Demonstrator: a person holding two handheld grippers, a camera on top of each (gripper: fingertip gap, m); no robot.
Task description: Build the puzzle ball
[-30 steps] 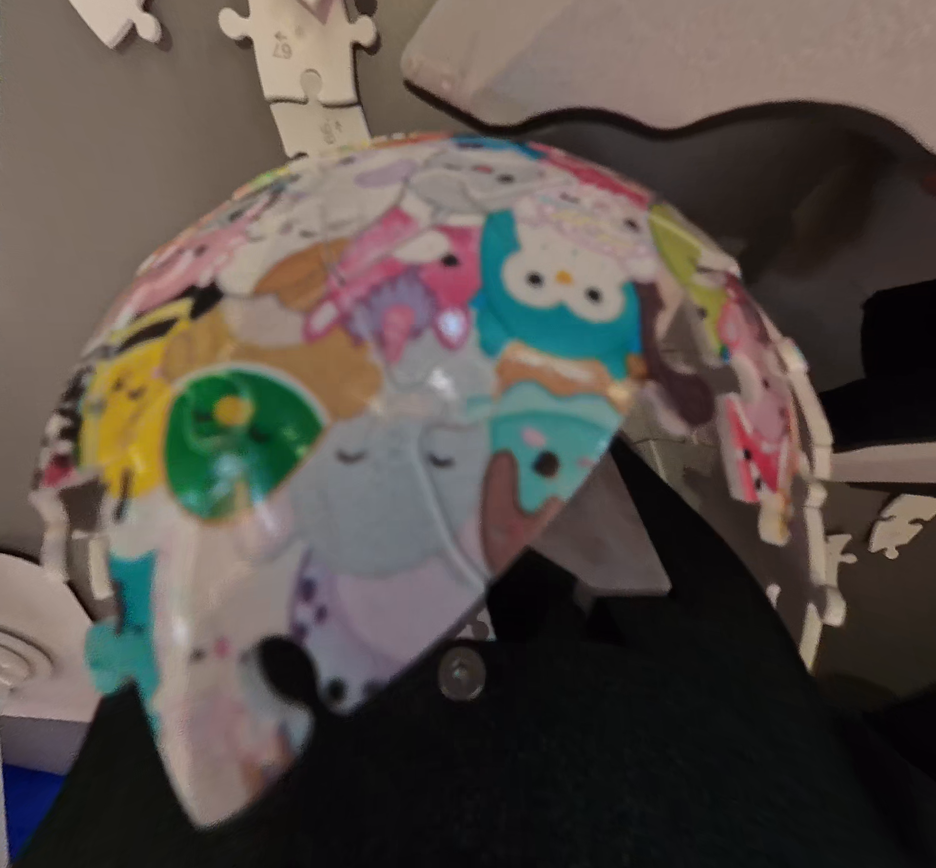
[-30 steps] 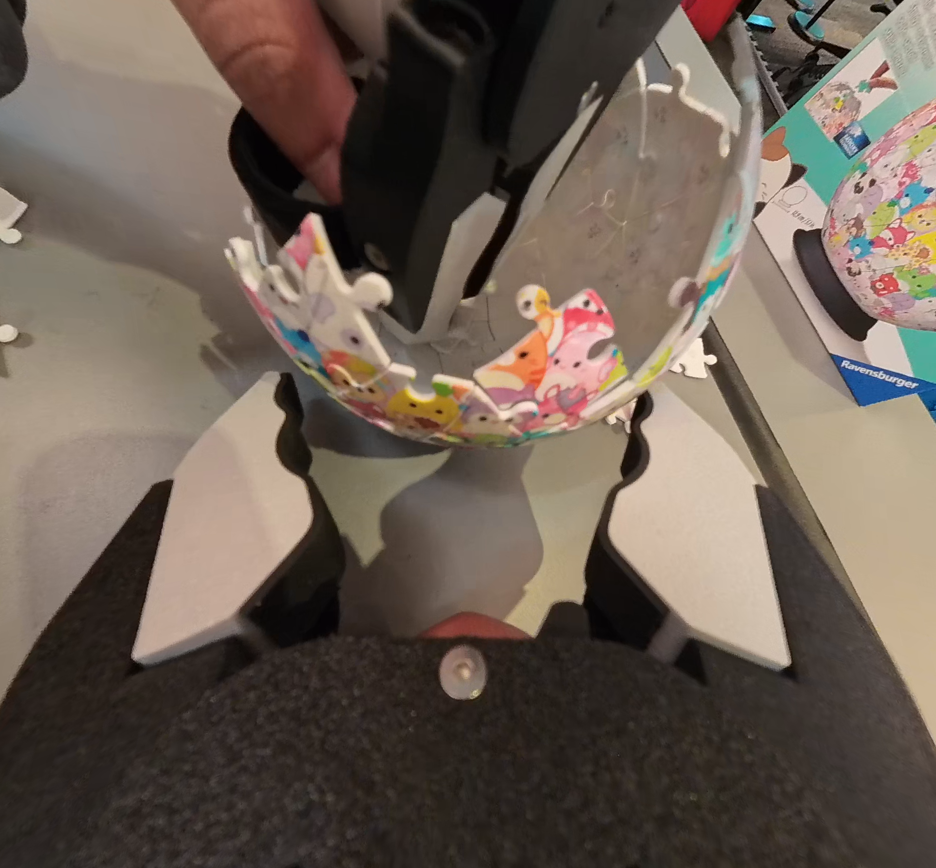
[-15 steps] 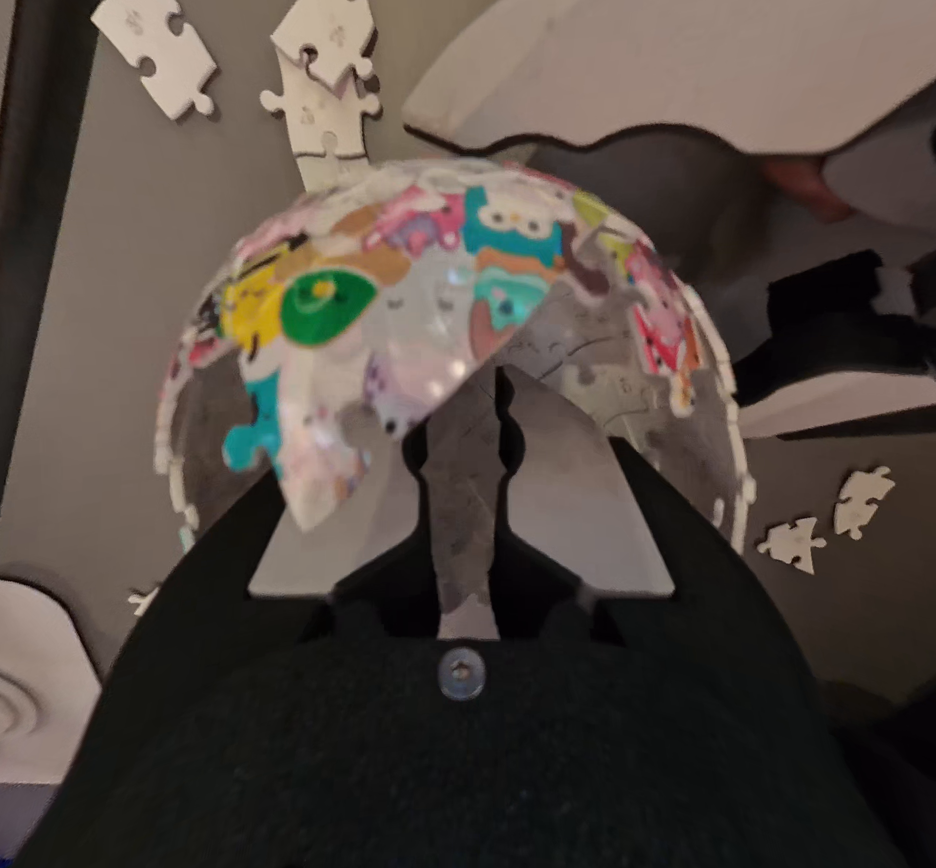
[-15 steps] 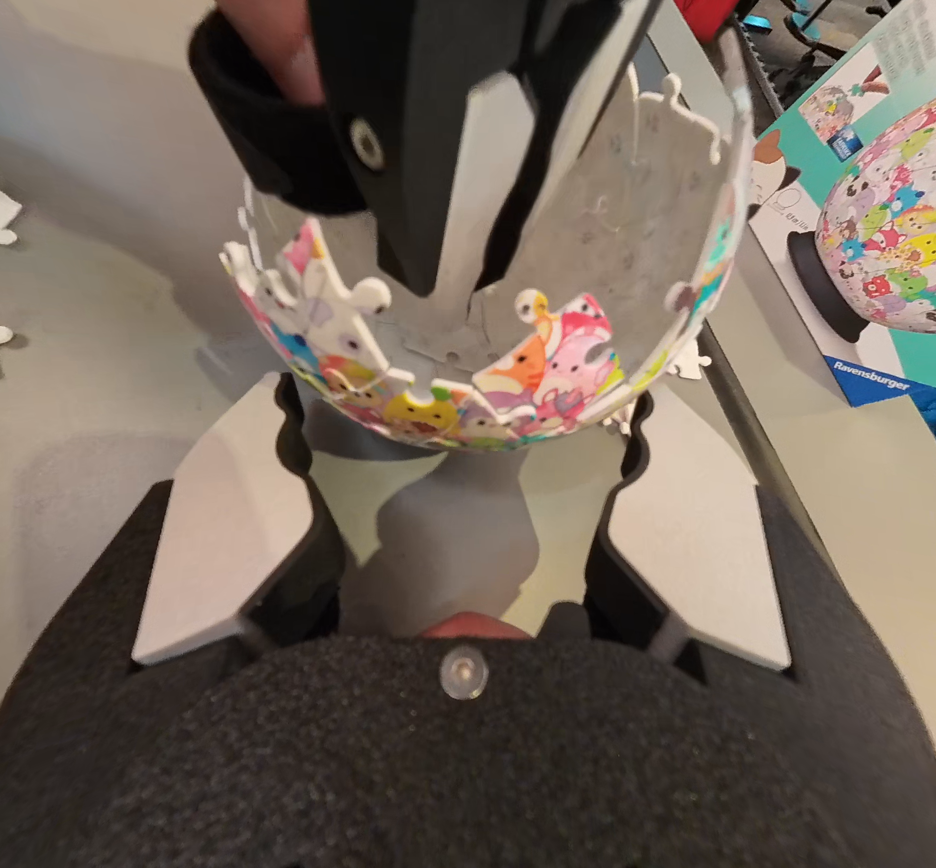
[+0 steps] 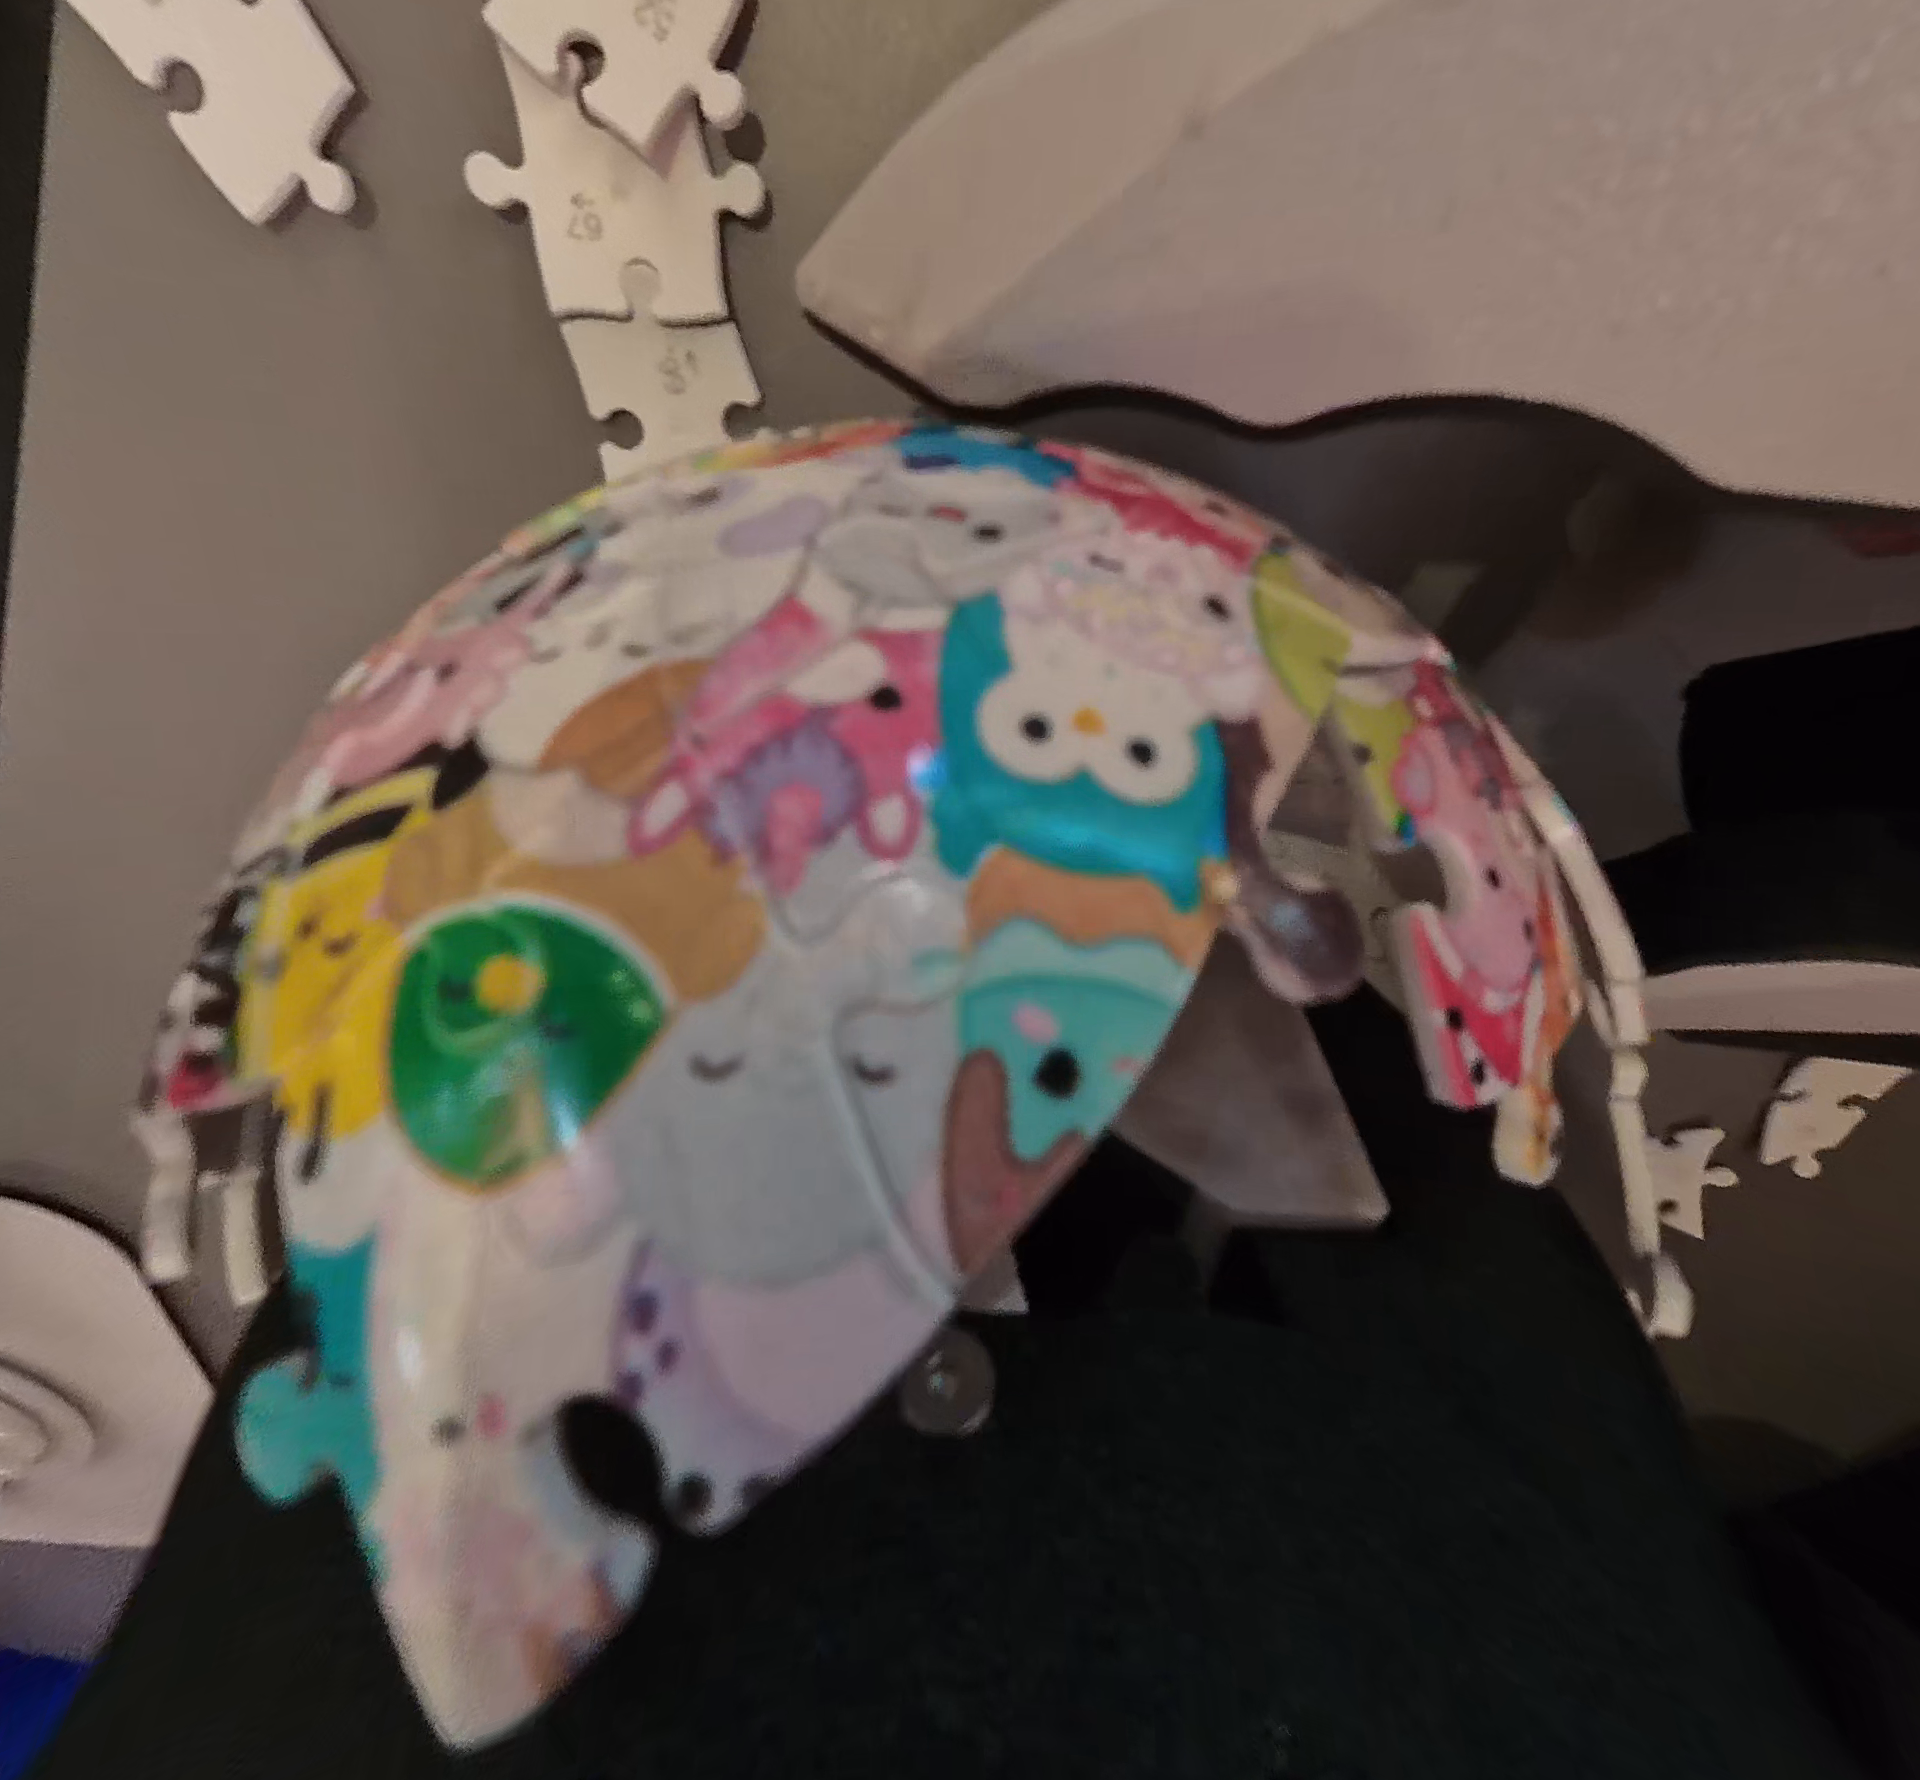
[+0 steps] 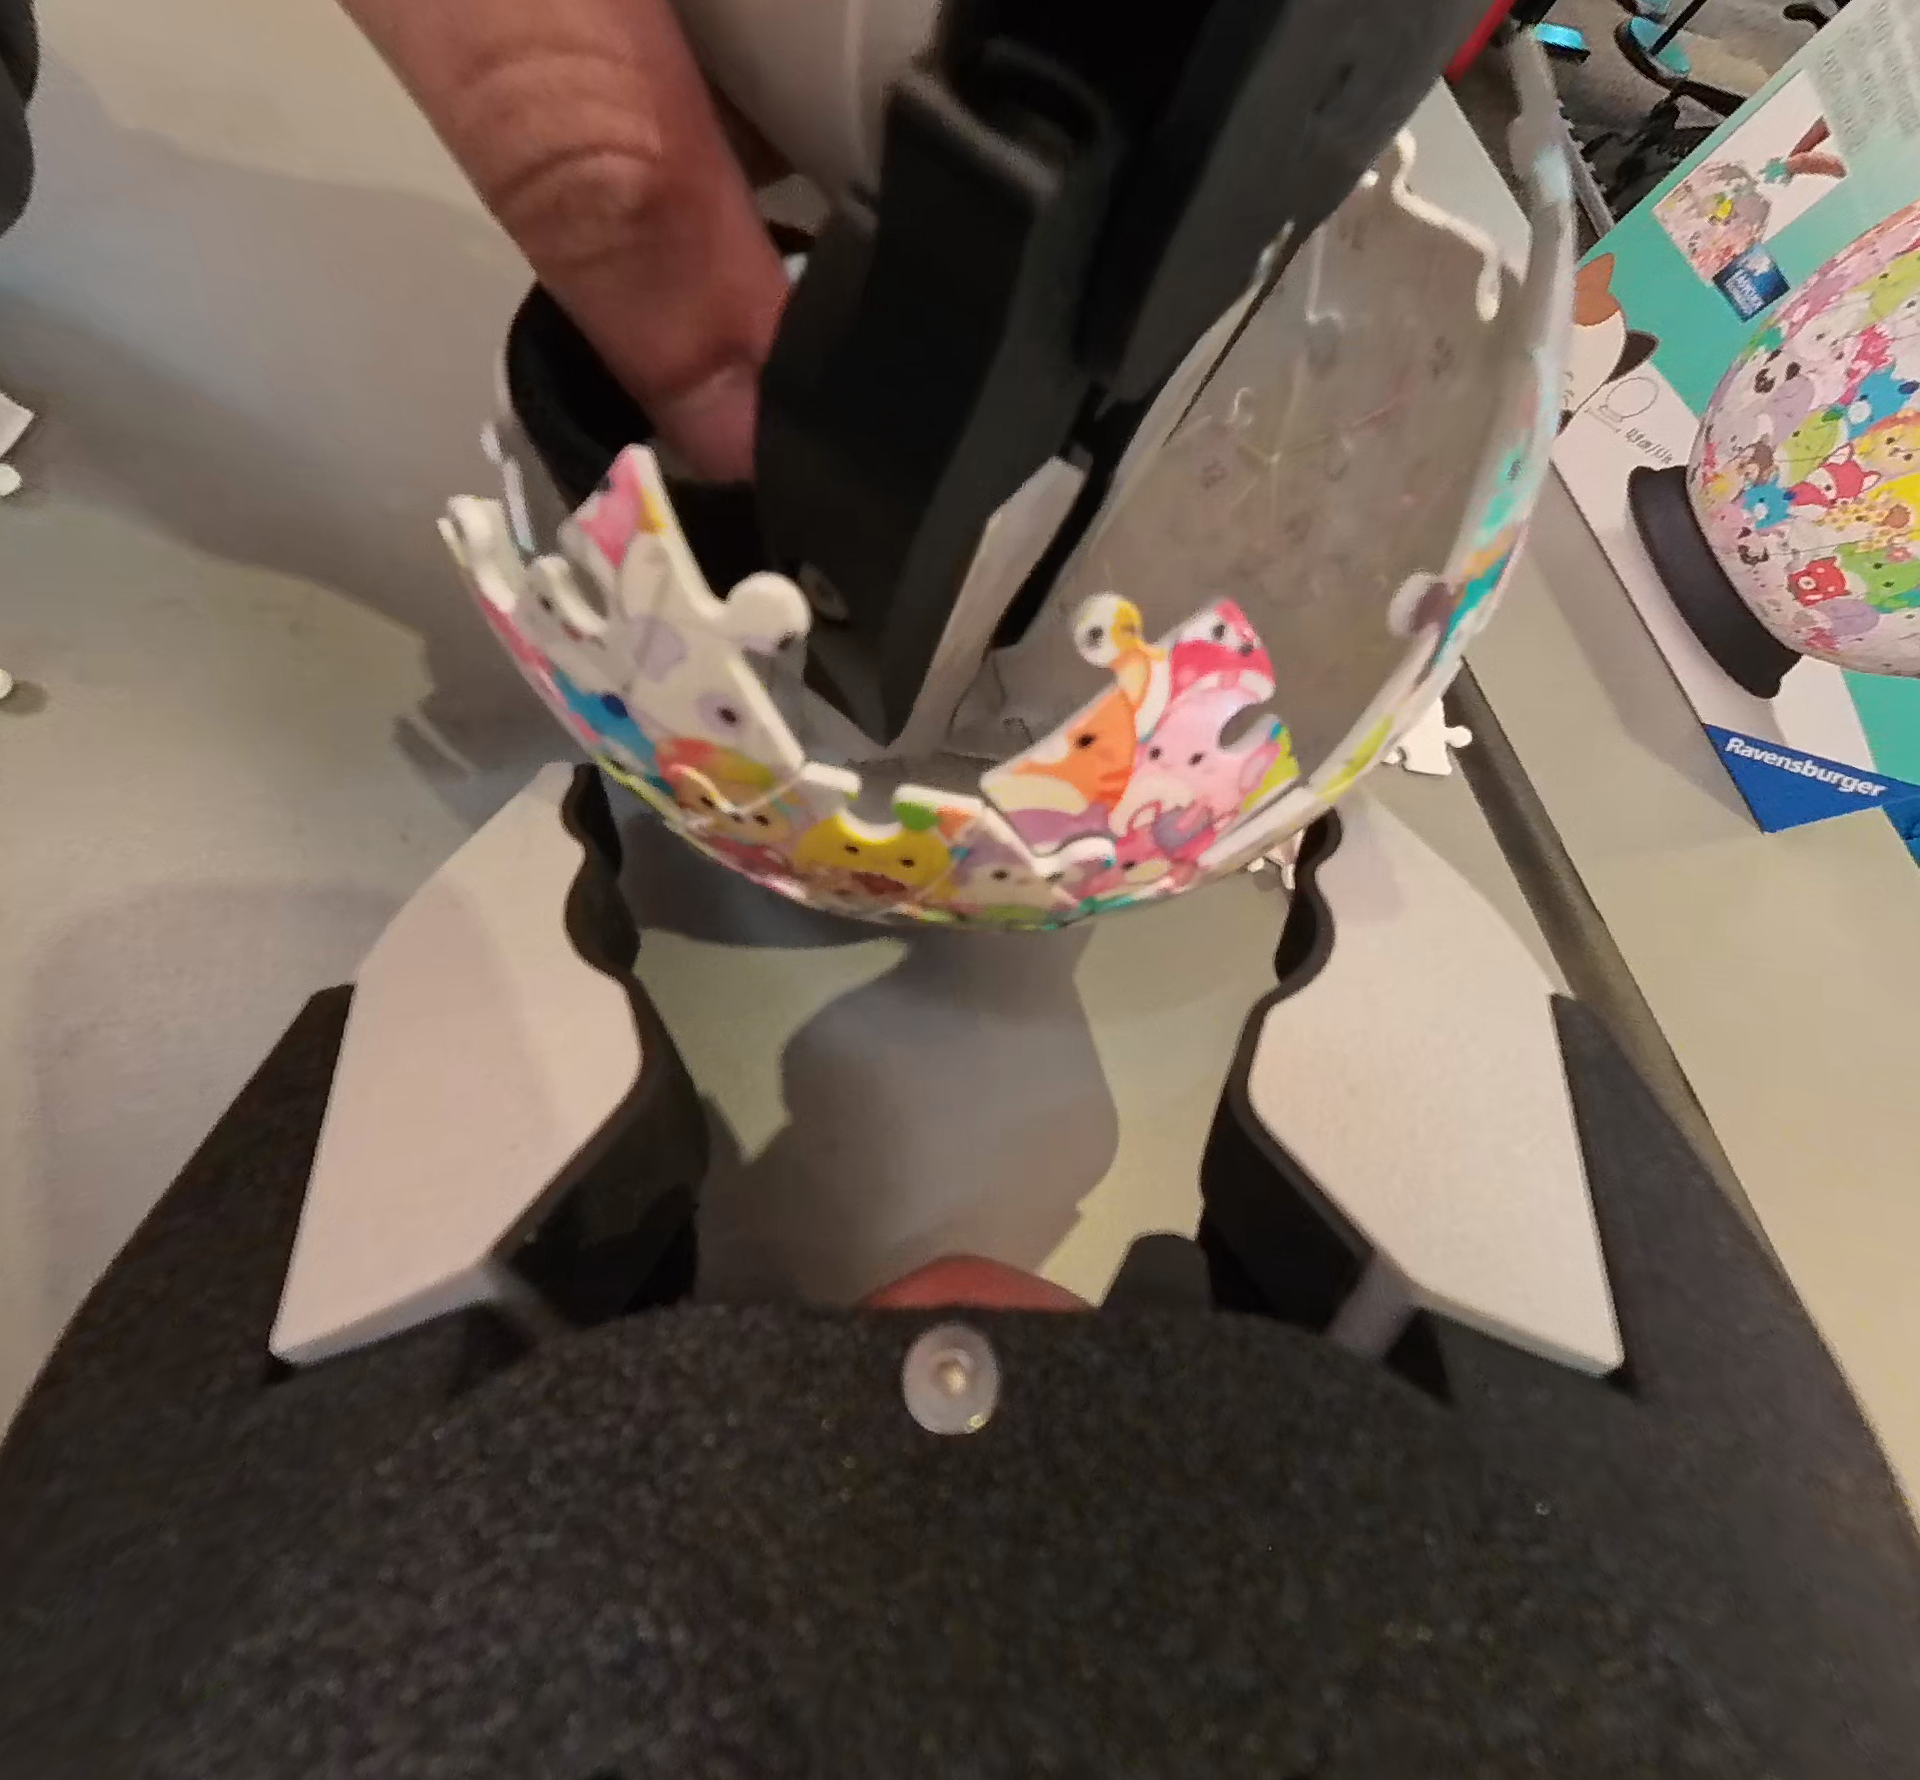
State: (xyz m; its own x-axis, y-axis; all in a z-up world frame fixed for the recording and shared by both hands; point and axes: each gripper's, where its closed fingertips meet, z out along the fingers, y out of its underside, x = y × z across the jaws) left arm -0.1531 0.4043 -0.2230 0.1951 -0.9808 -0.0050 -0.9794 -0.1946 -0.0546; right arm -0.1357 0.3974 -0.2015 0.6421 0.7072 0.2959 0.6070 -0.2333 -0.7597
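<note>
Puzzle ball: half-built shell, an open bowl of interlocked curved pieces, held up off the table between the two tools
Left gripper: left gripper reaches down into the bowl from above, its jaws clenched on the inner wall near the bottom of the shell; a person's hand steadies the tool
Why held so: judging by the grip, pinching the wall from inside keeps the printed outside and the ragged rim free for new pieces
Right gripper: right gripper has its jaws spread wide and released, holding nothing; the shell hangs just beyond their tips, centred between them
Likely purpose: the open jaws look poised to cradle or take the shell from below, though nothing shows contact yet
Look of the shell: glossy cartoon animals in pink, teal, yellow and green cover the dome in the left wrist view; the inside is plain grey; knobs and sockets line the unfinished edge
Loose pieces: grey-backed loose pieces lie face down on the table beyond the dome; two small ones lie to the right of the left jaws
Box: puzzle box with a picture of the finished ball lies to the right of the right jaws
</note>
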